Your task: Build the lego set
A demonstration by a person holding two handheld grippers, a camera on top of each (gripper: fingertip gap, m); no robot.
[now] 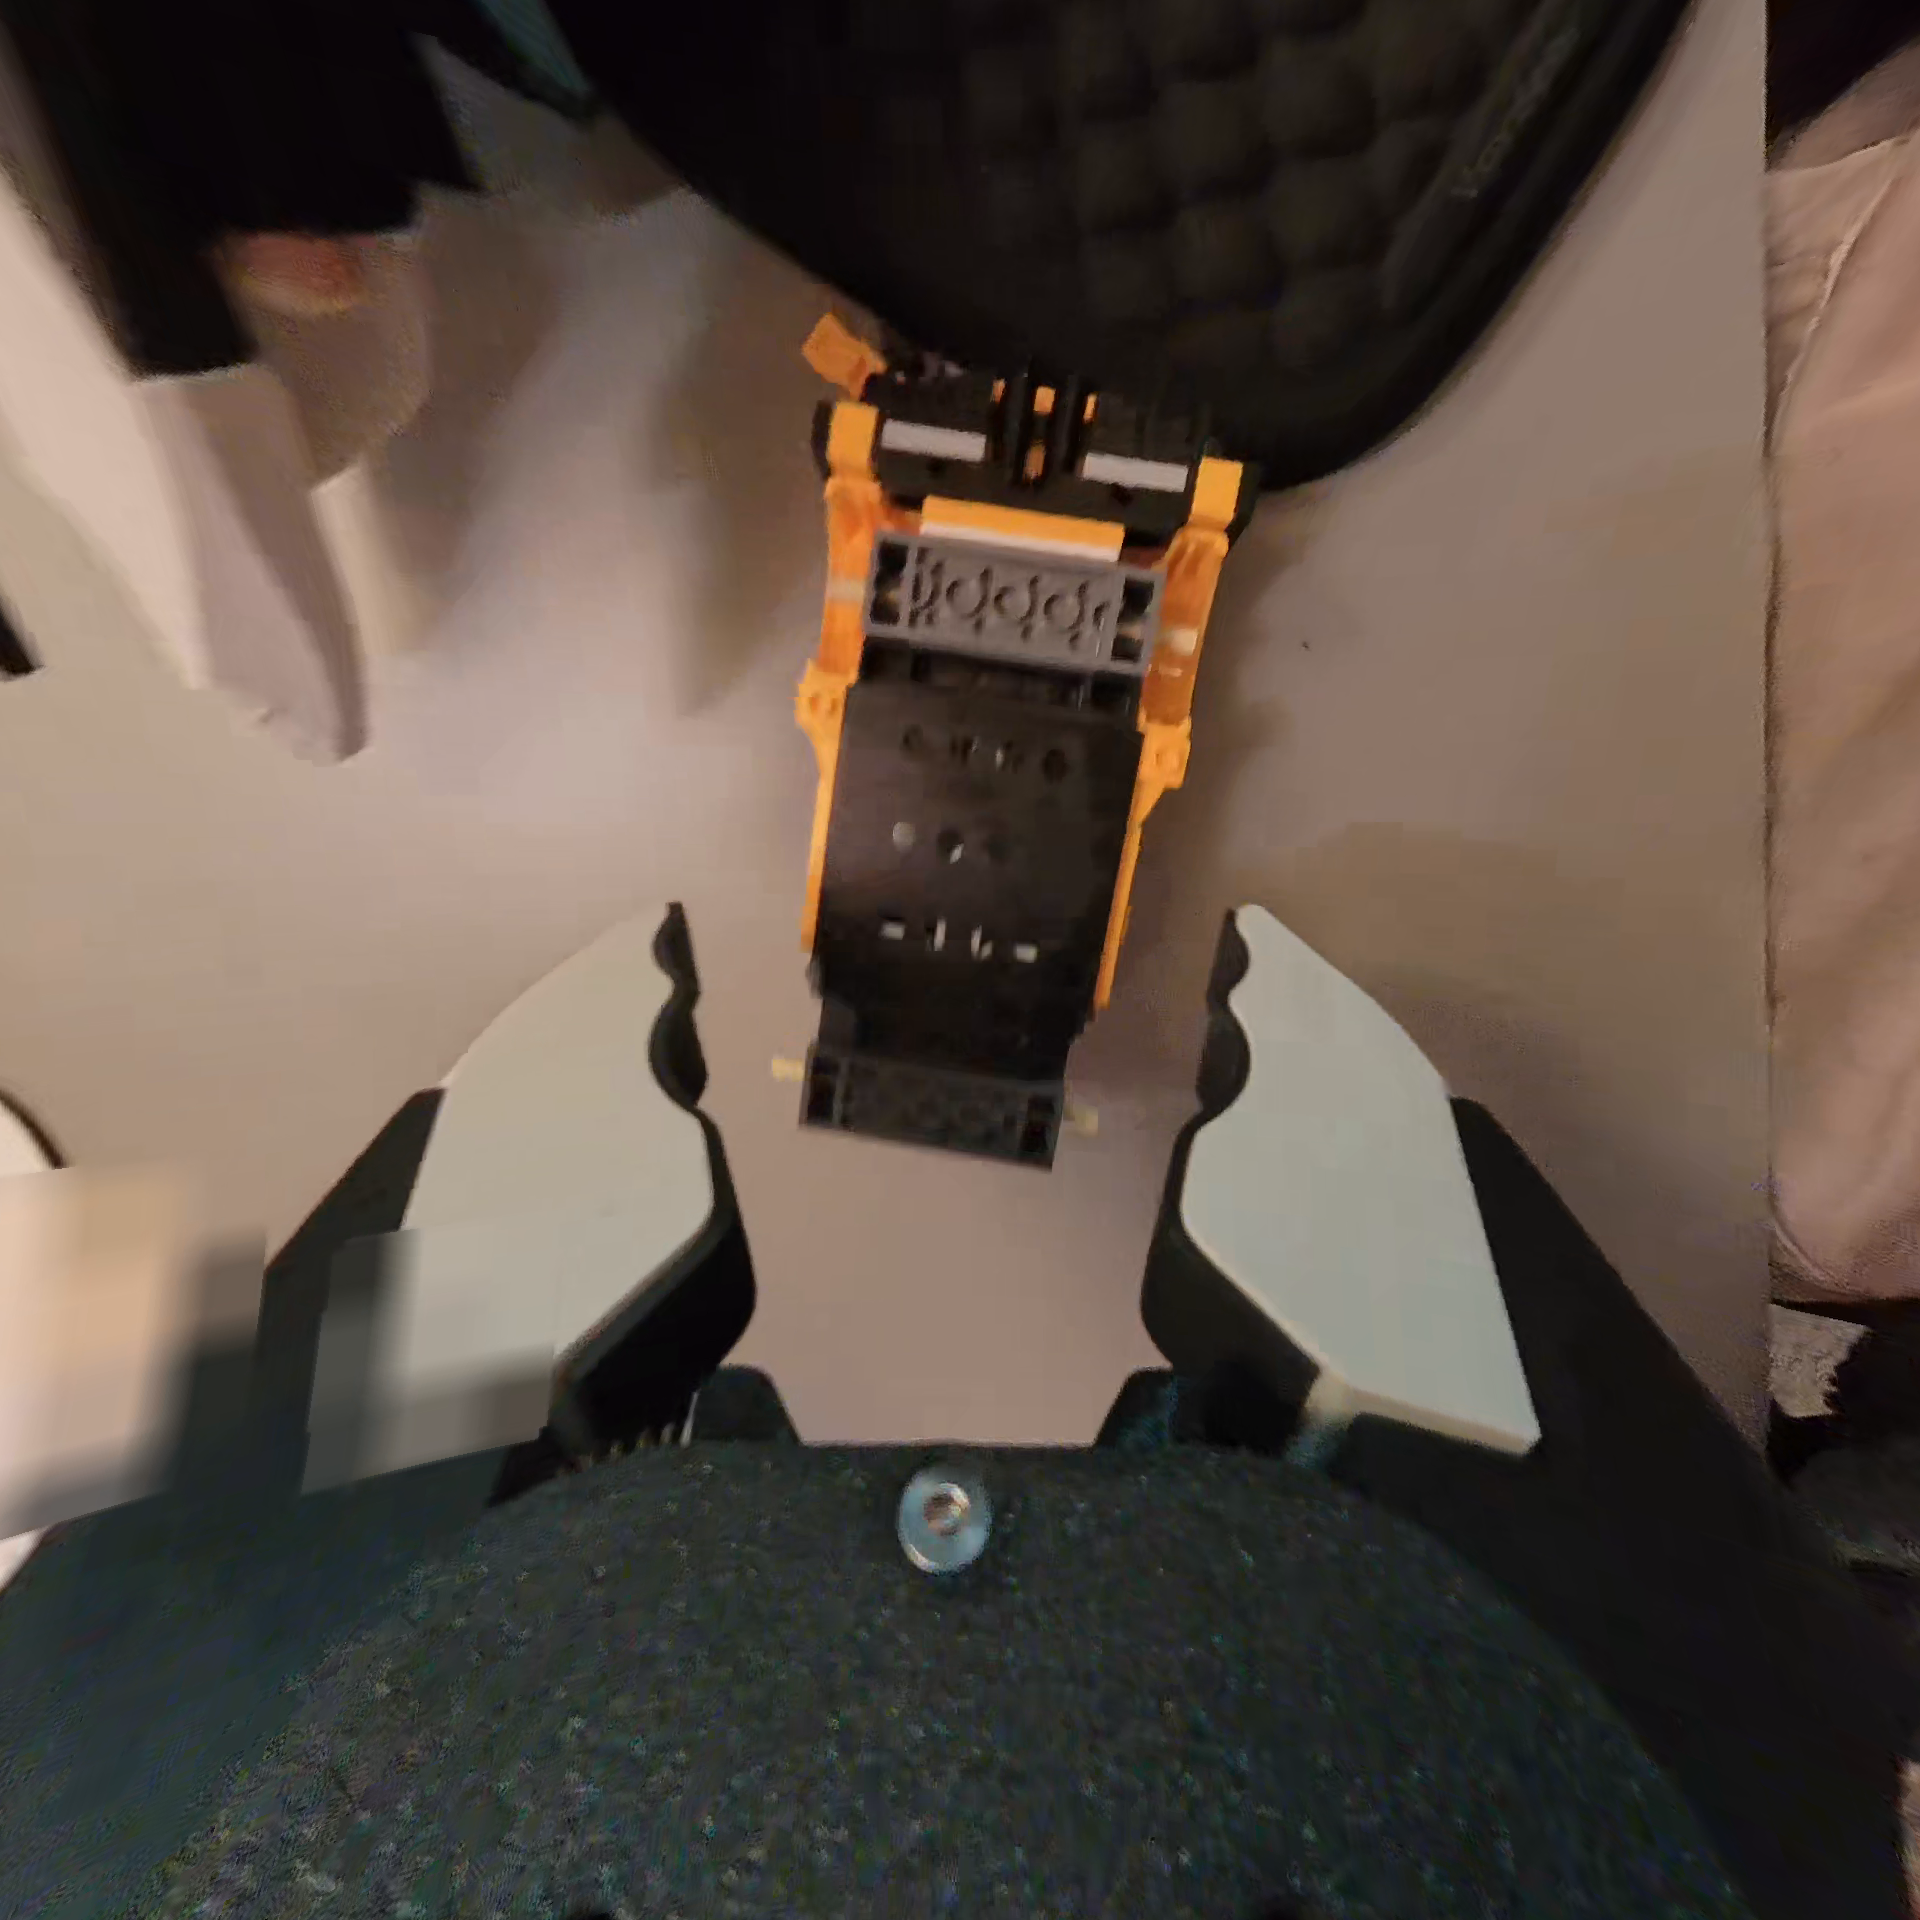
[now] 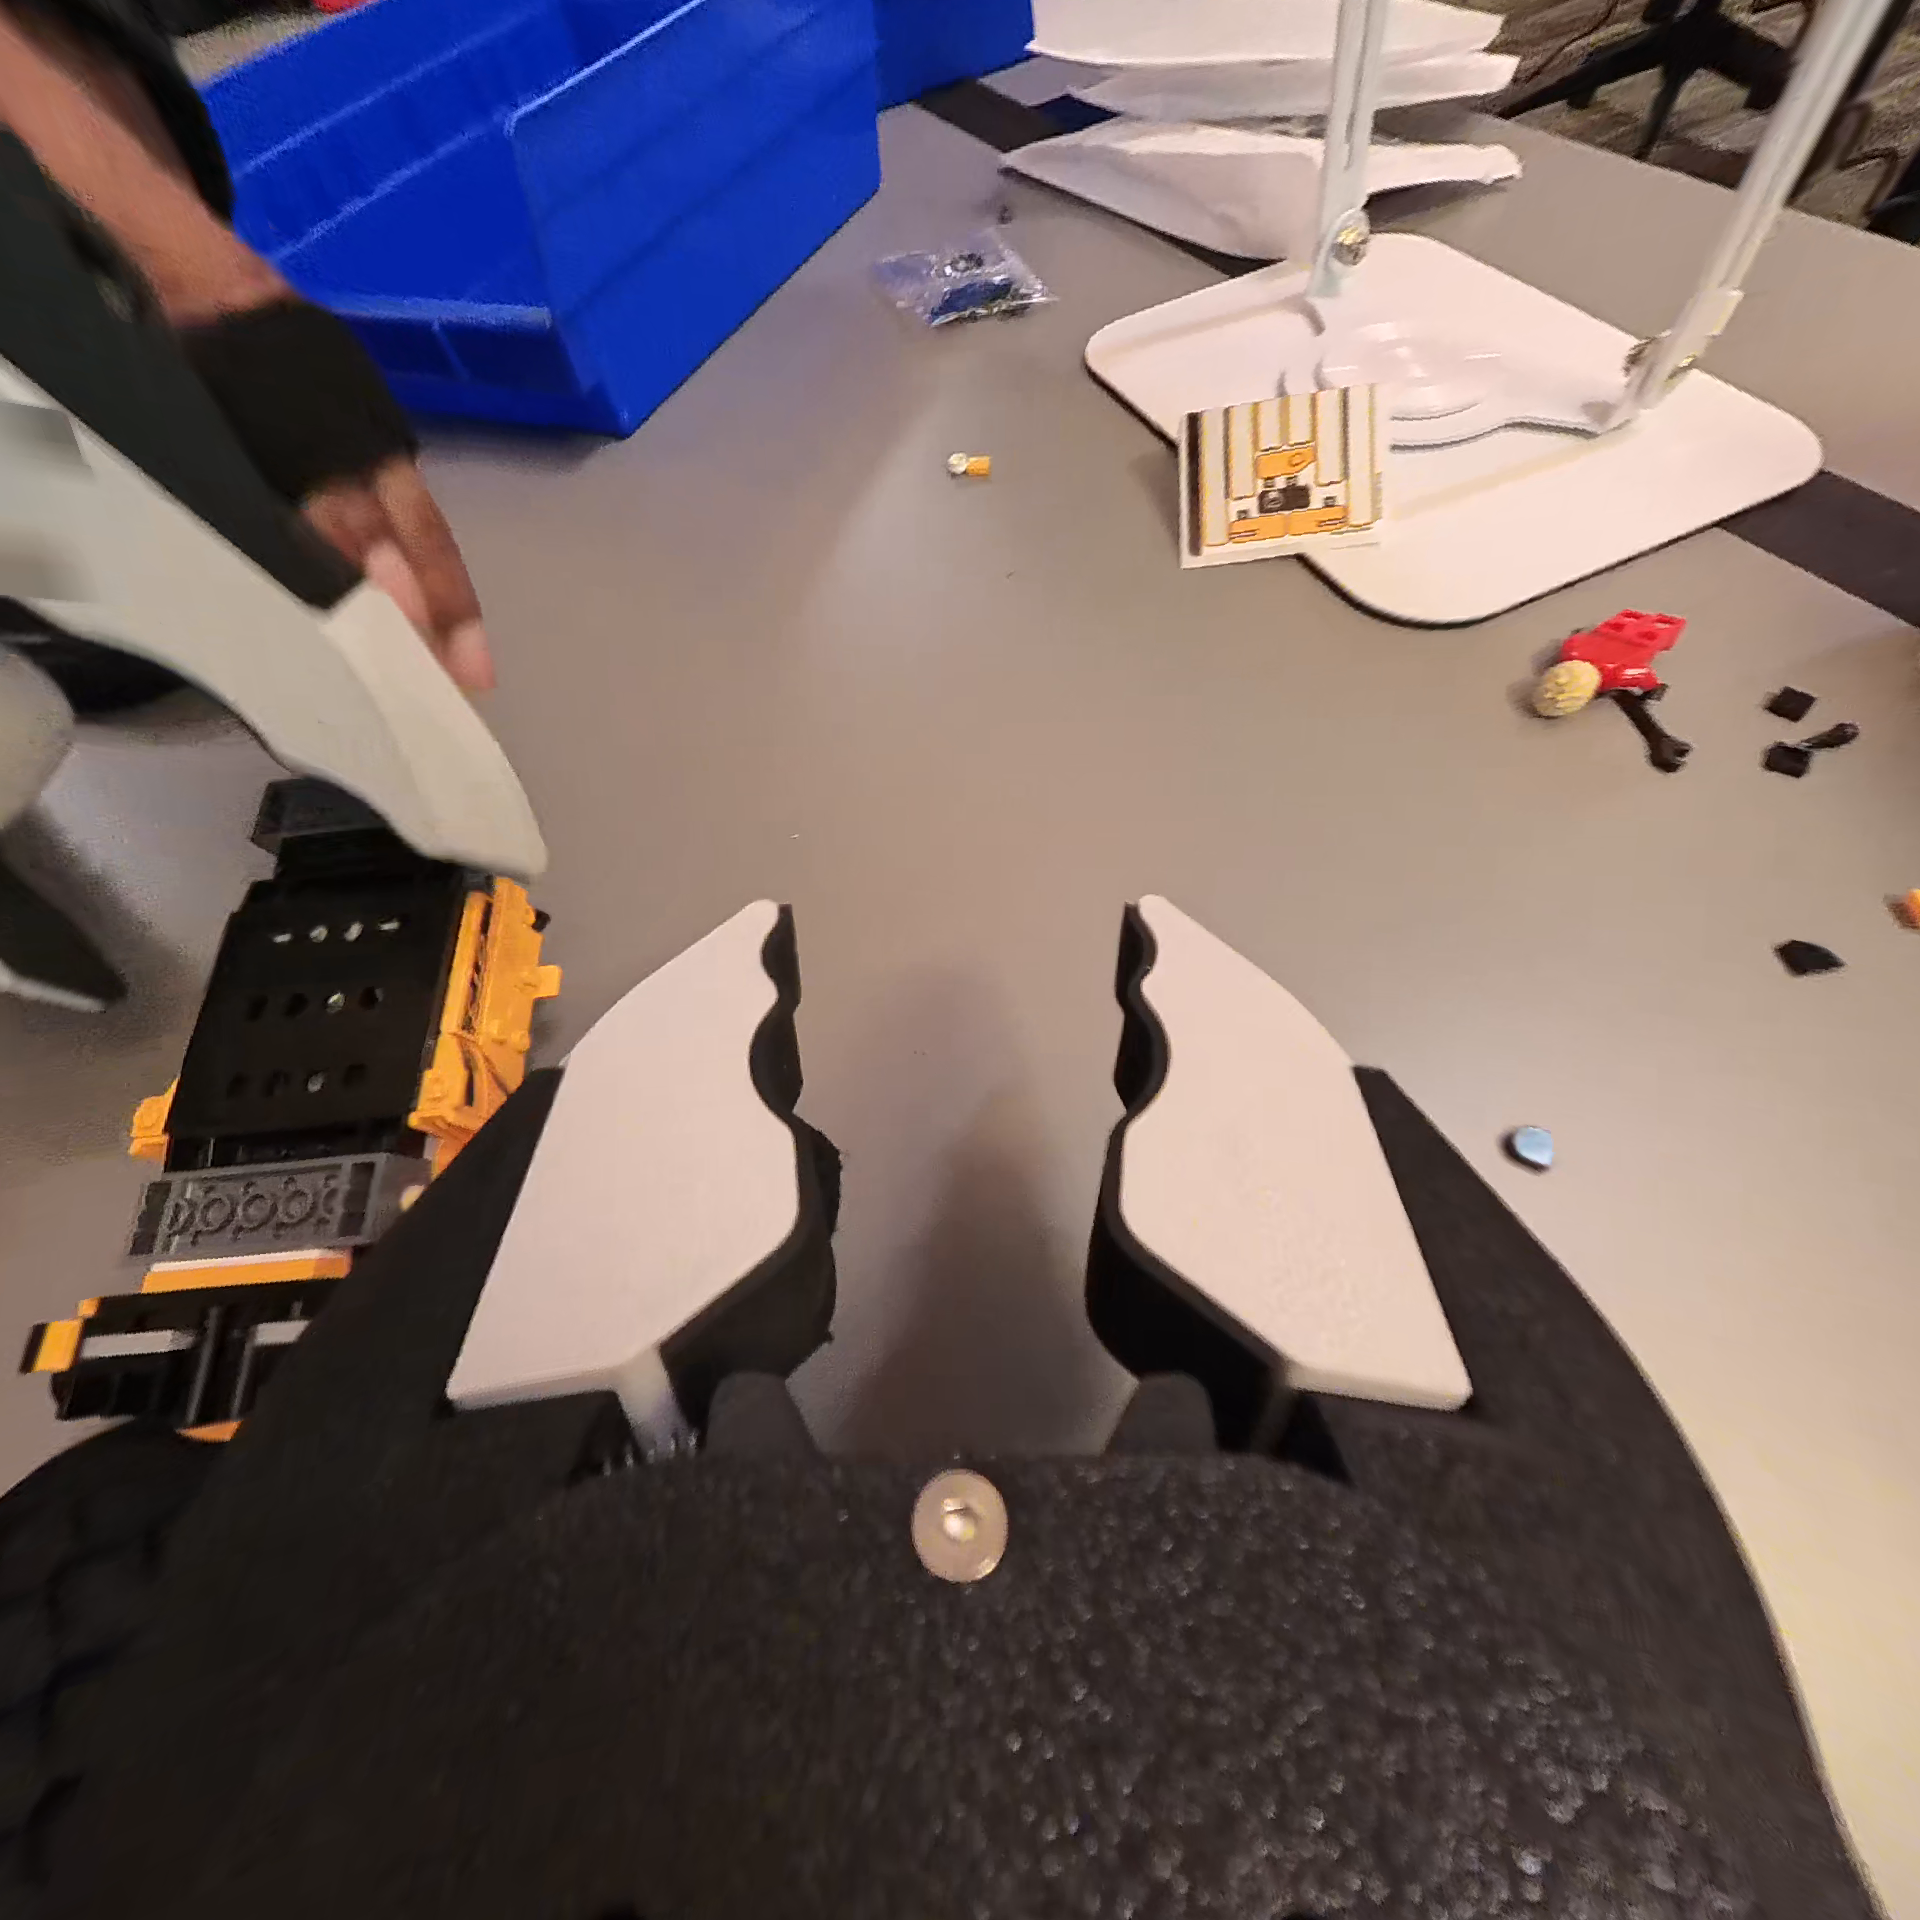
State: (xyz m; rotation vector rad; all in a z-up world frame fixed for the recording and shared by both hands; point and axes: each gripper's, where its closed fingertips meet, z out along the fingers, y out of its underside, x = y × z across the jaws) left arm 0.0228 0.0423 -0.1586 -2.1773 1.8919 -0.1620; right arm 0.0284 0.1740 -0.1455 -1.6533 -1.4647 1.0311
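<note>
Lying on the table [image 2: 935, 727], the brick model [image 1: 966, 831] sits untouched between the left gripper's [image 1: 951, 997] spread jaws; the right gripper's [image 2: 956, 997] jaws gape beside it.

Grey counter [image 2: 935, 675] carrying a white lamp base [image 2: 1558, 457]. Left of the base, blue bins [image 2: 582, 208]; nearer and far left, an orange-and-black brick model [image 2: 312, 1039]; right, loose red and black bricks [image 2: 1621, 665].

Both grippers are showing pale grey fingers [image 2: 644, 1164] lined with wavy black pads, set on black brackets. A speckled black housing [image 2: 987, 1714] with a silver screw [image 2: 958, 1525] is filling the foreground. The person's hand [image 2: 405, 561] is wearing a black fingerless glove [image 2: 296, 395] and dark sleeve.
</note>
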